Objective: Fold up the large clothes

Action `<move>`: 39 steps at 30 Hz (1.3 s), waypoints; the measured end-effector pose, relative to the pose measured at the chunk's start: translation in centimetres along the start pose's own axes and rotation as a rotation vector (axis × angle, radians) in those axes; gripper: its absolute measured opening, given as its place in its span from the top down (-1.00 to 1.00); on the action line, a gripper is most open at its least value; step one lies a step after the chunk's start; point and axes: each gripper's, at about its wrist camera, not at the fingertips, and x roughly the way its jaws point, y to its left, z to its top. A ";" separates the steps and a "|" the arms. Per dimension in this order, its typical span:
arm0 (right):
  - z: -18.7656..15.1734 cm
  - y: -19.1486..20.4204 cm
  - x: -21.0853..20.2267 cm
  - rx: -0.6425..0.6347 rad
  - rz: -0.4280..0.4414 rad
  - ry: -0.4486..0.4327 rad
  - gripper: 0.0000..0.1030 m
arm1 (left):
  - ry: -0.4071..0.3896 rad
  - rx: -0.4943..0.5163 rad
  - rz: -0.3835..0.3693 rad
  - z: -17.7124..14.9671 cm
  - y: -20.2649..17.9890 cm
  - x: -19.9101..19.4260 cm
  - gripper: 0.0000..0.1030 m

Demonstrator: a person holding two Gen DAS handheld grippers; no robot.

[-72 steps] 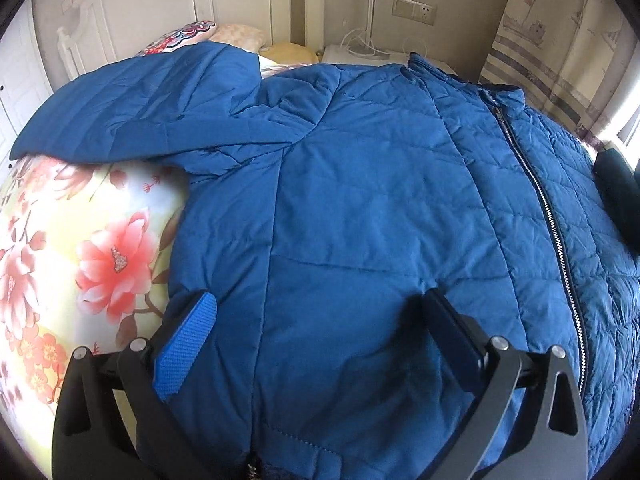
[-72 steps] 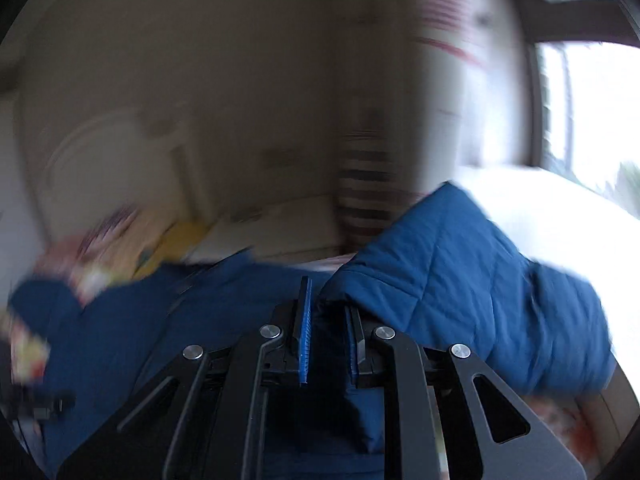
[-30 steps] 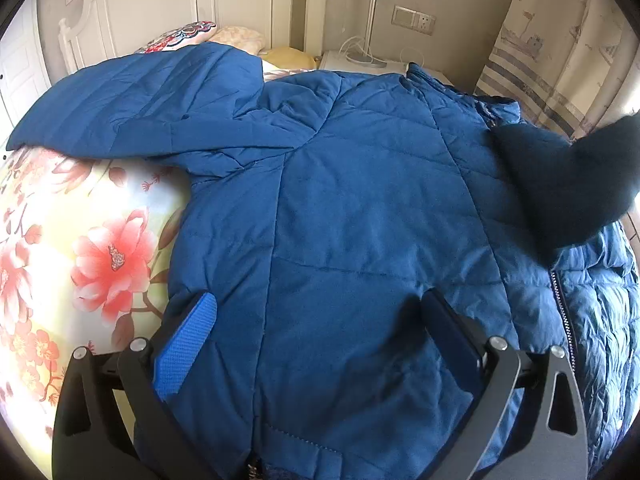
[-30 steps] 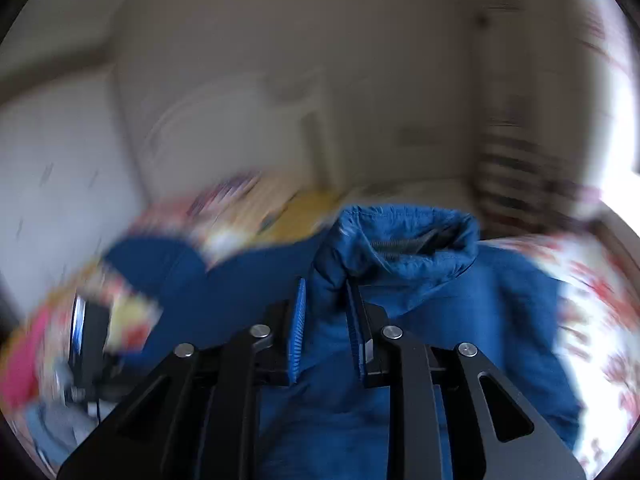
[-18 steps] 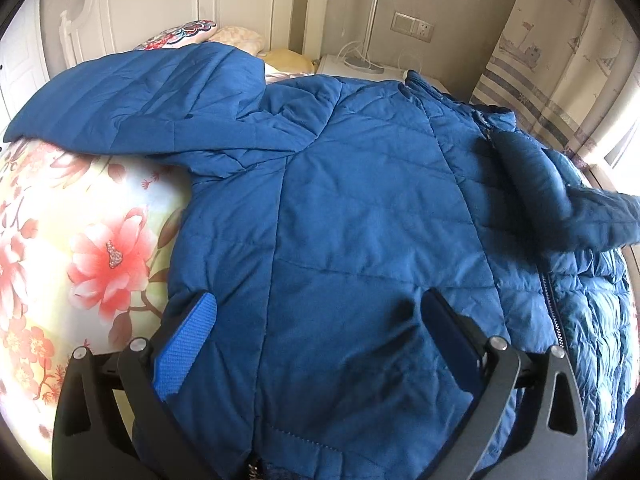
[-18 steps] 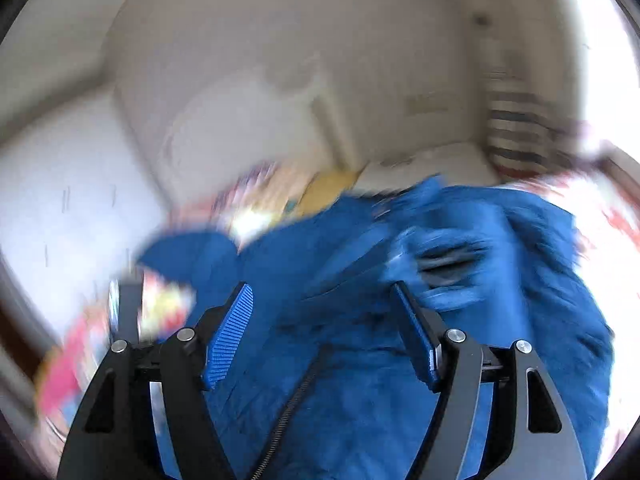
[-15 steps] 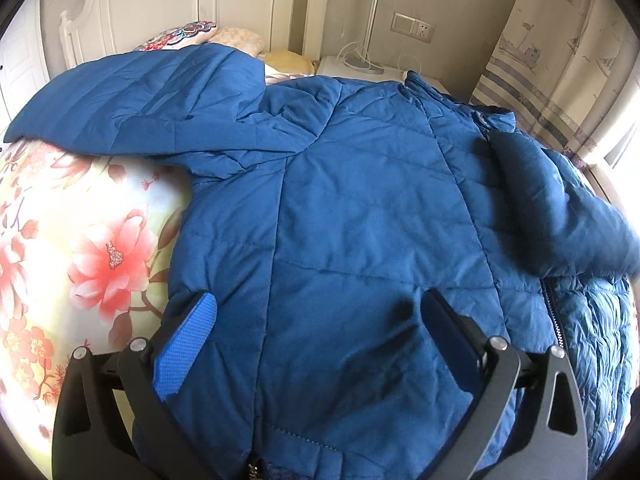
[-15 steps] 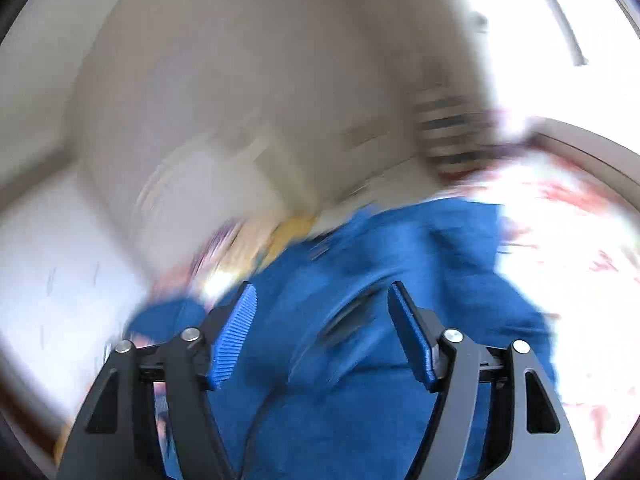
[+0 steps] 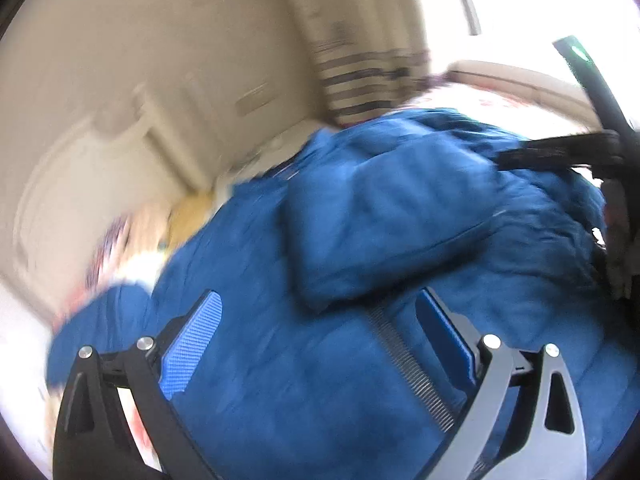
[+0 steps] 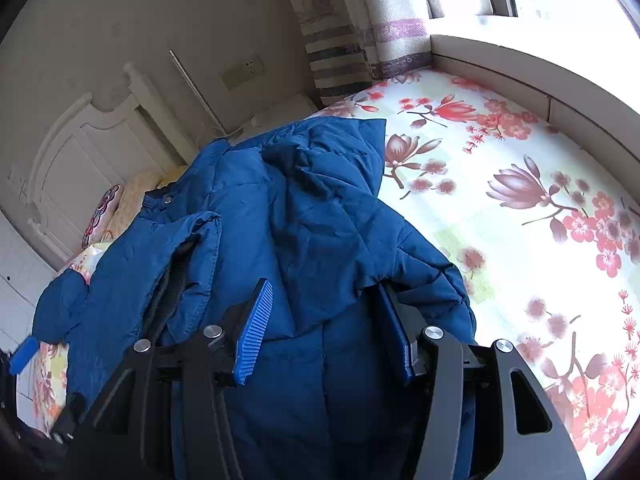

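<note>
On the floral-sheeted bed (image 10: 520, 208), a quilted blue puffer jacket (image 10: 304, 216); left tongs (image 9: 320, 344) wide open, empty; right tongs (image 10: 328, 324) closing, gripping nothing.

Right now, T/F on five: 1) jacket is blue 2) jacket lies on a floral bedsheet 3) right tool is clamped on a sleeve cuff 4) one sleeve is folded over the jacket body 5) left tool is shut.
1) The jacket is blue. True.
2) The jacket lies on a floral bedsheet. True.
3) The right tool is clamped on a sleeve cuff. False: its jaws are closing with jacket fabric between them, but the pads are not pressing on it, and the cuff lies off to its left.
4) One sleeve is folded over the jacket body. True.
5) The left tool is shut. False: its jaws stand wide apart above the jacket, holding nothing.
</note>
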 end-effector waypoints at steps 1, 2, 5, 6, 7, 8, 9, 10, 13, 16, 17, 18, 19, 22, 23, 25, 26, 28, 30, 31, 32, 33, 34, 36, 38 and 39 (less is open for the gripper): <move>-0.1 -0.3 0.4 0.000 0.000 0.001 -0.03 | -0.007 0.034 -0.003 0.6 -1.0 0.3 -0.88; 0.0 -0.4 0.3 0.004 0.005 0.000 -0.03 | -0.012 0.088 -0.010 1.4 -2.6 1.0 -0.87; -0.1 -0.9 0.1 0.030 0.036 -0.001 -0.03 | -0.010 0.196 0.003 2.4 -6.0 3.0 -0.82; -0.1 -0.9 0.0 0.037 0.043 -0.001 -0.03 | -0.008 0.222 0.009 2.6 -6.9 3.6 -0.79; -0.1 -1.0 0.1 0.043 0.048 -0.002 -0.03 | -0.007 0.239 0.006 2.5 -7.4 4.1 -0.74; 0.0 -1.2 0.1 0.046 0.052 -0.002 -0.03 | -0.005 0.262 0.005 2.6 -8.0 4.7 -0.49; 0.0 -1.2 0.1 0.047 0.053 -0.002 -0.03 | -0.003 0.272 0.015 2.7 -8.3 5.2 0.17; 0.0 -1.1 0.0 0.047 0.052 -0.003 -0.03 | 0.011 0.267 0.018 2.8 -8.3 5.7 0.38; 0.0 -1.3 0.0 0.052 0.059 -0.005 -0.03 | -0.061 0.051 -0.119 3.2 -4.2 3.7 0.63; -0.1 -1.4 0.0 0.053 0.064 -0.007 -0.03 | -0.119 -0.324 -0.269 2.5 3.4 2.2 0.65; -0.1 -1.4 0.0 0.054 0.065 -0.008 -0.03 | -0.146 -0.514 -0.342 1.4 7.1 2.1 0.65; -0.1 -1.4 -0.1 0.054 0.065 -0.009 -0.03 | -0.170 -0.710 -0.411 -0.5 10.7 2.3 0.66; -0.1 -1.3 -0.1 0.054 0.066 -0.009 -0.03 | -0.177 -0.839 -0.446 -2.0 13.0 2.6 0.65; 0.0 -1.4 0.0 0.052 0.065 -0.009 -0.03 | -0.155 -1.258 -0.523 -9.3 19.0 4.6 0.59; 0.0 -1.4 0.0 0.053 0.066 -0.009 -0.03 | -0.116 -1.350 -0.527 -11.8 20.0 5.7 0.50; 0.0 -1.4 0.0 0.052 0.066 -0.009 -0.03 | -0.045 -1.432 -0.505 -14.9 20.5 7.1 0.32; 0.0 -1.4 0.0 0.053 0.066 -0.009 -0.03 | -0.003 -1.469 -0.503 -16.5 20.2 8.0 0.23; 0.0 -1.4 0.0 0.051 0.063 -0.010 -0.03 | 0.009 -1.504 -0.548 -18.1 19.5 8.9 0.26; 0.0 -1.4 -0.1 0.051 0.063 -0.015 -0.03 | -0.025 -1.474 -0.547 -17.6 19.3 8.8 0.08; 0.0 -1.4 -0.2 0.052 0.064 -0.022 -0.03 | -0.046 -1.461 -0.556 -17.1 19.2 8.7 0.01; 0.0 -1.5 -0.4 0.056 0.065 -0.031 -0.02 | -0.056 -1.442 -0.550 -16.9 19.1 8.6 -0.06; 0.0 -1.6 -0.7 0.061 0.068 -0.048 -0.02 | -0.060 -1.417 -0.534 -16.6 19.0 8.6 -0.02; -0.1 -1.8 -1.2 0.068 0.072 -0.076 -0.02 | -0.060 -1.381 -0.519 -16.3 18.6 8.8 0.00; -0.3 -1.7 -2.4 0.060 0.077 -0.118 -0.03 | -0.035 -1.333 -0.489 -16.0 18.1 9.2 0.39; -0.5 -1.3 -3.1 0.040 0.118 -0.090 -0.03 | -0.024 -1.322 -0.499 -16.0 18.2 9.0 0.43; -0.7 -1.1 -3.5 0.043 0.163 -0.071 -0.03 | -0.025 -1.321 -0.502 -15.8 18.1 9.2 0.44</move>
